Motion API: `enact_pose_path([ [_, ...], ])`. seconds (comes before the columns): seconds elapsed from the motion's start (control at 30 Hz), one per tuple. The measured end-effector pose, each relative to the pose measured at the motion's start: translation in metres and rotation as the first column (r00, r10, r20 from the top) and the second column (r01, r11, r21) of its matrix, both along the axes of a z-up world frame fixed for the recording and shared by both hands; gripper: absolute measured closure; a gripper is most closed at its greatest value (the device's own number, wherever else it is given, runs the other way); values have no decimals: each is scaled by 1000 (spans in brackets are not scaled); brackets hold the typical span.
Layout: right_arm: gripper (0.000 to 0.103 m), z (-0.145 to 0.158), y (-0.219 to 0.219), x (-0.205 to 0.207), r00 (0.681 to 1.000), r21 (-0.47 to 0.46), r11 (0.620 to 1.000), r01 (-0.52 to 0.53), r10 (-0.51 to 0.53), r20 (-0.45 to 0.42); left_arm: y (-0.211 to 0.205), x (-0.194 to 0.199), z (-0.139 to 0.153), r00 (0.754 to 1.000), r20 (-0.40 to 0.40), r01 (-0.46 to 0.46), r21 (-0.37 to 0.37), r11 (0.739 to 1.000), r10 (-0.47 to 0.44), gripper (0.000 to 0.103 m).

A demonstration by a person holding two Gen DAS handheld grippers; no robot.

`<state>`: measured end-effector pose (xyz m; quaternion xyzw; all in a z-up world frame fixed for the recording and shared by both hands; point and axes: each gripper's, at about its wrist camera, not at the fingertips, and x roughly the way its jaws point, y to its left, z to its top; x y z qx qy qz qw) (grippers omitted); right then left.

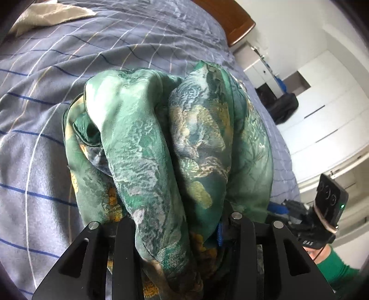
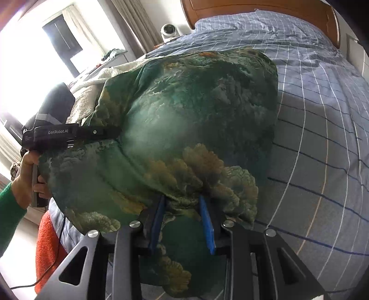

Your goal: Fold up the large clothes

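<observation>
A large green silky garment with a gold and white floral print (image 1: pixel 161 143) hangs bunched over my left gripper (image 1: pixel 182 230), which is shut on it; its fingers are buried in the folds. In the right wrist view the same garment (image 2: pixel 184 110) spreads wide above the bed. My right gripper (image 2: pixel 183 207) has its blue pads (image 2: pixel 206 221) pushed into the lower hem, with cloth between them and a gap left. The left gripper (image 2: pixel 69 135) shows there at the cloth's left edge. The right gripper (image 1: pixel 327 207) shows at the left view's right edge.
A blue checked bedspread (image 1: pixel 69 80) covers the bed under the garment. A wooden headboard (image 2: pixel 253 9) stands at the far end. A beige blanket (image 2: pixel 92 97) lies on the left side. White cabinets (image 1: pixel 322 115) and a black bag (image 1: pixel 283 106) stand beside the bed.
</observation>
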<state>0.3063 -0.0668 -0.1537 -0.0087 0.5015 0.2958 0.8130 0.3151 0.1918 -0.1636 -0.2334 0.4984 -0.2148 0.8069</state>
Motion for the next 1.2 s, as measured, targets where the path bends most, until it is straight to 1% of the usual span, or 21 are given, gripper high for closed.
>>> enact_pose_path([
  [0.1,70,23,7,7,999,-39,999,-33,33,-15,2,-1,8,1000,7,9,9,1000,-9,64],
  [0.17,70,50,11,18,1000,-8,1000,-29,29,10,3,0,12,1000,9,24,5,1000,-24,64],
  [0.2,70,55,13,24,999,11,1000,-23,23,22,4,1,11,999,9,31,6,999,-31,64],
  [0.23,70,69,18,37,999,39,999,-9,7,40,5,2,9,999,7,35,5,999,-35,64],
  [0.3,70,80,29,57,998,63,998,14,-17,55,5,4,6,999,1,37,-2,999,-37,64],
  [0.33,70,84,40,75,998,79,997,21,-26,62,6,4,4,999,1,36,-5,999,-36,63],
  [0.37,70,84,51,87,998,86,996,26,-31,58,6,4,4,999,2,34,-8,999,-34,63],
  [0.4,70,78,60,99,998,89,996,27,-31,46,6,7,2,999,3,33,-10,999,-33,63],
  [0.43,70,66,76,117,1000,83,996,25,-25,6,6,7,1,999,5,33,-12,999,-33,63],
  [0.47,70,58,85,123,1000,70,997,25,-24,-16,7,8,-1,999,6,32,-15,999,-32,63],
  [0.5,70,44,97,134,999,46,999,24,-22,-48,7,9,-4,1000,3,31,-10,999,-31,63],
  [0.53,70,21,111,143,995,-1,1000,11,-11,-98,9,8,-7,1000,0,30,0,1000,-30,63],
  [0.6,70,-8,127,154,991,-79,997,-12,2,-133,11,8,-15,1000,-11,27,4,1000,-27,64],
  [0.7,72,-18,130,162,987,-84,996,2,-16,-163,17,12,-24,1000,-18,22,-43,999,-22,64],
  [0.8,72,-13,128,162,986,-78,997,5,-18,-164,17,12,-23,999,-18,28,-50,998,-29,63],
  [0.9,70,-2,124,154,994,-71,997,0,-8,-109,13,8,-17,999,-6,37,-24,999,-37,62],
  [0.93,70,8,121,142,997,-64,998,-16,11,-79,12,7,-17,999,-4,37,-20,999,-37,62],
  [1.0,70,18,110,125,998,-27,999,-42,41,-53,13,6,-17,999,-5,35,-24,999,-35,62],
  [1.1,70,43,78,82,997,51,996,-75,75,-2,14,7,-17,999,-6,37,-27,999,-38,62],
  [1.2,70,60,46,43,994,74,991,-110,108,29,13,10,-18,999,-5,38,-27,999,-38,62],
])
